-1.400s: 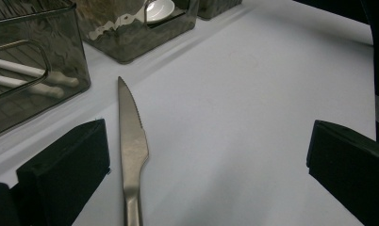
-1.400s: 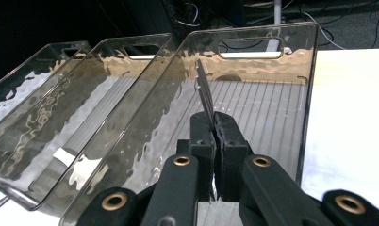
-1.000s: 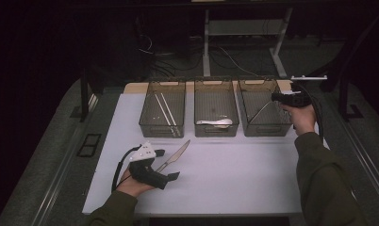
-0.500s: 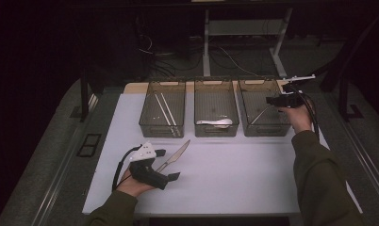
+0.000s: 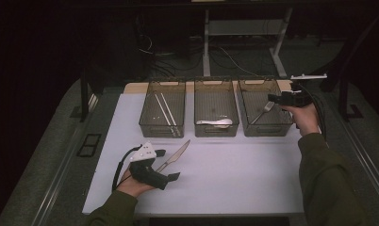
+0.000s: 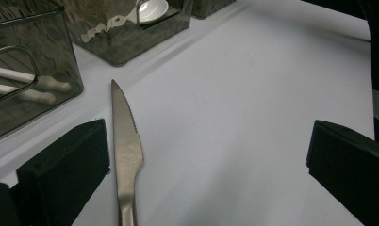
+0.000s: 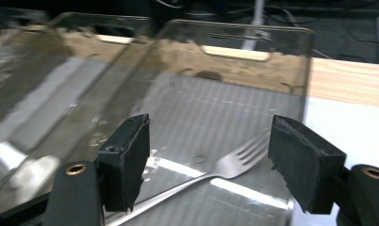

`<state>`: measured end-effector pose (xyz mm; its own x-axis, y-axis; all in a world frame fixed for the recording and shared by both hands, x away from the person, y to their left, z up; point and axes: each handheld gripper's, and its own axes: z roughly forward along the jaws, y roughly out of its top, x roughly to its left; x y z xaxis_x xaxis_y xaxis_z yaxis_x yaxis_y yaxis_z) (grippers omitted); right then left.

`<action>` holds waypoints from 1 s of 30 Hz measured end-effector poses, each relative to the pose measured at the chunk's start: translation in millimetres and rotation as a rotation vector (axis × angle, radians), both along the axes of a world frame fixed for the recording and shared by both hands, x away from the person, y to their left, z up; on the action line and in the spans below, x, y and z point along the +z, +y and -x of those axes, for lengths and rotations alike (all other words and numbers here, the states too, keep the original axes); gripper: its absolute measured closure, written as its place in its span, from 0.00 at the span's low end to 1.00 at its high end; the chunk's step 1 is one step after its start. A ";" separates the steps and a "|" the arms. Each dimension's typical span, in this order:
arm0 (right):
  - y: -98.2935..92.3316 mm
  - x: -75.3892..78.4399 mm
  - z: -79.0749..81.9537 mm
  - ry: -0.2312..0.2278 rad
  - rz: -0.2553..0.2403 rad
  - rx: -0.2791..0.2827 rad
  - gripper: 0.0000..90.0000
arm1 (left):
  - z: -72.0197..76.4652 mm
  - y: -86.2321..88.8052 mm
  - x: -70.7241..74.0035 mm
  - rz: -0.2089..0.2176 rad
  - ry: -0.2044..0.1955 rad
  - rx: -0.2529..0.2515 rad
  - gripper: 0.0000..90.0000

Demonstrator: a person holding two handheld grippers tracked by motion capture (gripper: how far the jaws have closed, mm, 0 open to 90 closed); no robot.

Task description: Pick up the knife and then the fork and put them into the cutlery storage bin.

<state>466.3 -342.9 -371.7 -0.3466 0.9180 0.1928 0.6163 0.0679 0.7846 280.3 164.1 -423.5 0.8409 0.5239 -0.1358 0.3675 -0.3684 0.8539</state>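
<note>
A steel table knife lies on the white mat at the front left. My left gripper rests open around its handle end. In the left gripper view the knife lies close to the left jaw, and no pad touches it. My right gripper hovers over the right-hand clear bin. Its jaws have just been opening and hold nothing. A fork lies loose on that bin's floor below them, seen from above as the fork.
The left bin holds white chopsticks. The middle bin holds a white spoon. All three bins stand in a row at the mat's far edge. A wooden tabletop strip runs behind them. Dark floor and cables lie beyond.
The right gripper has shifted slightly at the right bin's rim, and its grey top plate now shows. The left hand and the knife have kept still.
</note>
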 end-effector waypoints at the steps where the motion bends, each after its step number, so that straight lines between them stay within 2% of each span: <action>1: 0.0 1.2 3.0 -0.005 -0.007 0.016 0.32 | 0.1 0.0 0.0 -0.001 -0.001 0.002 0.00; 5: 1.3 4.9 18.7 -0.039 -0.036 0.082 0.28 | 0.5 0.4 0.5 -0.001 -0.001 0.011 0.00; 8: 3.0 8.3 32.8 -0.070 -0.028 0.109 0.23 | 0.3 0.6 0.3 -0.006 -0.002 0.013 0.00; 13: 6.3 12.0 54.6 -0.063 -0.032 0.168 0.21 | 0.1 0.3 0.0 -0.006 0.001 0.015 0.00; 15: 7.9 11.6 63.8 -0.079 -0.029 0.191 0.19 | 0.2 0.2 0.0 -0.008 0.000 0.014 0.00; 17: 9.9 10.1 72.0 -0.086 -0.024 0.215 0.18 | 0.3 0.1 0.0 -0.006 0.000 0.016 0.00; 18: 11.1 9.1 75.8 -0.086 -0.021 0.223 0.15 | 0.3 0.2 0.0 -0.008 -0.001 0.016 0.00; 21: 14.5 5.9 86.7 -0.076 -0.024 0.241 0.14 | 0.3 0.2 0.1 -0.009 -0.001 0.019 0.00; 26: 21.9 1.1 105.4 -0.086 -0.011 0.277 0.13 | -0.1 0.0 -0.4 -0.011 -0.003 0.021 0.00; 30: 27.7 -2.9 120.1 -0.073 -0.028 0.315 0.13 | -0.2 0.0 -0.5 -0.014 -0.003 0.028 0.00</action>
<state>346.2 -315.1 -374.6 -0.6263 0.7583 0.1810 0.5108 0.2237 0.8301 280.5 164.1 -424.1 0.8265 0.5487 -0.1257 0.3748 -0.3698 0.8502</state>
